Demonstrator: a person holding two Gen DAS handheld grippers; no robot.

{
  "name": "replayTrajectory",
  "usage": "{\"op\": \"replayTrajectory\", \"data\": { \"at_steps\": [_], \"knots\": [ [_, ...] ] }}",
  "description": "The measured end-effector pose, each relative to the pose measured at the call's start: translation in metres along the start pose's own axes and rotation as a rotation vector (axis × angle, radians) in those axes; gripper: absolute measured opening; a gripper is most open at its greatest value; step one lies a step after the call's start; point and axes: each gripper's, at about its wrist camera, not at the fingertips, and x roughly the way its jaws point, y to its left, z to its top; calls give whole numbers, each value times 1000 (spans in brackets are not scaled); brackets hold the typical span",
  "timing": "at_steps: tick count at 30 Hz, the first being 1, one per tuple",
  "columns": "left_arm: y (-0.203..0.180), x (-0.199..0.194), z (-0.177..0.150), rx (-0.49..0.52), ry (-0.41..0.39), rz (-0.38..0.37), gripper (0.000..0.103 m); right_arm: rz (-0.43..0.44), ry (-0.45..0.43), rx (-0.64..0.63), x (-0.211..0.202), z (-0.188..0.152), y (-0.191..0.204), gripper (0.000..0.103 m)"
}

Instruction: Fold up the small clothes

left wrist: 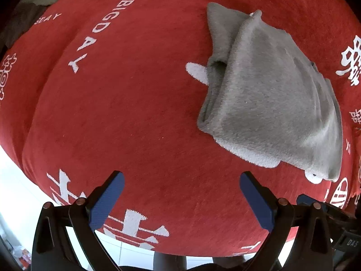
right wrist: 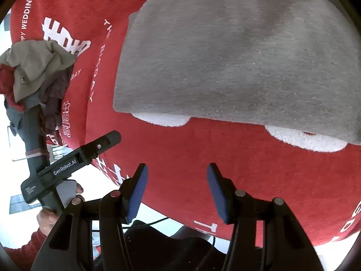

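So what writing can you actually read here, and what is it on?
"THE BIG DAY": red cloth, white letters.
"PPY WEDDING": same cloth, the start cut off.
"GenRobot.AI": left gripper body.
"DAS": black part at the edge.
Large white characters on the cloth: I cannot read them.
Small label on the gripper: too small.

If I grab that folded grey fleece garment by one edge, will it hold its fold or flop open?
The grey fleece garment would probably flop: its layers lie loose and a fold gapes open at one side. It looks soft and light, so a push may just slide it along the red cloth. The fuzzy pile should give the pads decent grip.
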Motion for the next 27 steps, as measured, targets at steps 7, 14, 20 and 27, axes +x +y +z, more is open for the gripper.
{"op": "replayTrajectory", "data": {
  "at_steps": [7,14,20,27],
  "knots": [
    [-16,5,5,10,6,4,102,5,-7,14,-2,1,-7,58],
    [-31,10,11,15,8,4,102,19,-19,36,-2,4,-14,58],
    [-41,16,18,-10,19,-20,102,65,-45,86,-1,10,-23,58],
    [-42,23,26,-81,29,-59,102,182,-67,215,12,21,-40,58]
  ]
}}
